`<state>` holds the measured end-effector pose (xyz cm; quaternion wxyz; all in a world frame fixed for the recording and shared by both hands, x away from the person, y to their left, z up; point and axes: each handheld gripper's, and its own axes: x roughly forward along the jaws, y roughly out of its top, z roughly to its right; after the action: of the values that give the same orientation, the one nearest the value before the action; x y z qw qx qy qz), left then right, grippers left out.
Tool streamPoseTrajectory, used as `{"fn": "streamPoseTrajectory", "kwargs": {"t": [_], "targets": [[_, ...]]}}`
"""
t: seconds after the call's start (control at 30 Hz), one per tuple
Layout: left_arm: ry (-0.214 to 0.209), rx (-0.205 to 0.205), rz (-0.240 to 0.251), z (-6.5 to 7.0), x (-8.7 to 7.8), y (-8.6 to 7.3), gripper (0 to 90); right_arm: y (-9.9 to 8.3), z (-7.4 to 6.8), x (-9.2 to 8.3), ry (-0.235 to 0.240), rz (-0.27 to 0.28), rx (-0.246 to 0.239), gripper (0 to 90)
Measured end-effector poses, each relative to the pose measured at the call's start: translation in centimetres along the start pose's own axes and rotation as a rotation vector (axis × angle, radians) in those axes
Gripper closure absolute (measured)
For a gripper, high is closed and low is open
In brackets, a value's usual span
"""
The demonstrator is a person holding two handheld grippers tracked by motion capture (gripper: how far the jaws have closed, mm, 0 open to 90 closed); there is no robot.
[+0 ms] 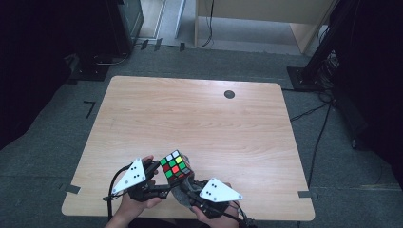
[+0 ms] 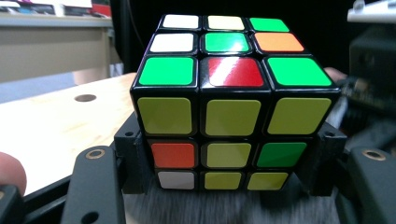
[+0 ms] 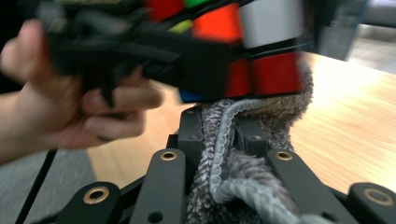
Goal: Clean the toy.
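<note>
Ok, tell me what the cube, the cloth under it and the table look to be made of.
Cube: likely hard plastic, a black body with glossy colour tiles that catch glare.
Cloth: soft grey fabric, probably microfibre or chenille, fuzzy pile with a stitched hem.
Table: light wood or wood-look laminate, with visible grain and a smooth matt top.

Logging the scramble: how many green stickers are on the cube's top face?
4 on the cube in the left gripper view: far right corner, centre, and both near corners. The other faces aren't counted here.

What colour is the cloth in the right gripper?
Mottled grey cloth, clearest in the right gripper view, pressed under the cube.
</note>
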<state>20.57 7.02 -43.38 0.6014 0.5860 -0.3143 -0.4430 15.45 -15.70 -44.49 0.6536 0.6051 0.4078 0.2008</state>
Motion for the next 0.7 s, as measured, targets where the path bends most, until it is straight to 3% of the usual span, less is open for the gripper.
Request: {"fn": "streamPoseTrajectory", "kwargs": {"t": [0.03, 0.07, 0.13, 0.2, 0.27, 0.37, 0.43, 0.57, 0.7], "targets": [[0.0, 0.002, 0.001, -0.1, -0.1, 0.0, 34.2, 0.1, 0.1, -0.3, -0.041, 0.017, -0.03, 77.1], [-0.002, -0.003, 0.005, -0.1, -0.2, 0.1, 34.2, 0.1, 0.1, -0.3, -0.041, 0.017, -0.03, 77.1], [-0.007, -0.018, 0.017, -0.4, -0.4, 0.2, 34.2, 0.4, 0.9, -1.2, -0.108, 0.074, -0.018, 77.3], [-0.009, -0.025, 0.01, -0.5, -0.4, 0.3, 34.2, 0.3, 1.3, -1.6, -0.137, 0.106, -0.023, 77.6], [-0.018, -0.033, 0.003, -0.4, -0.3, 0.3, 34.2, 0.0, 0.9, -1.1, -0.099, 0.085, -0.062, 77.6], [-0.031, -0.037, -0.001, -0.4, -0.1, 0.2, 34.2, -0.2, -0.7, -0.2, -0.045, 0.046, -0.166, 77.3], [-0.028, -0.042, 0.004, -0.6, -0.3, 0.3, 34.2, 0.0, -0.8, -0.3, -0.069, 0.045, -0.208, 77.3], [-0.041, -0.077, 0.011, -1.1, -0.7, 0.5, 34.2, 0.2, 0.9, -1.3, -0.126, 0.117, -0.113, 77.0], [-0.048, -0.081, -0.007, -0.8, -0.2, 0.4, 34.2, -0.1, -0.2, -0.4, -0.078, 0.077, -0.166, 75.9]]}}
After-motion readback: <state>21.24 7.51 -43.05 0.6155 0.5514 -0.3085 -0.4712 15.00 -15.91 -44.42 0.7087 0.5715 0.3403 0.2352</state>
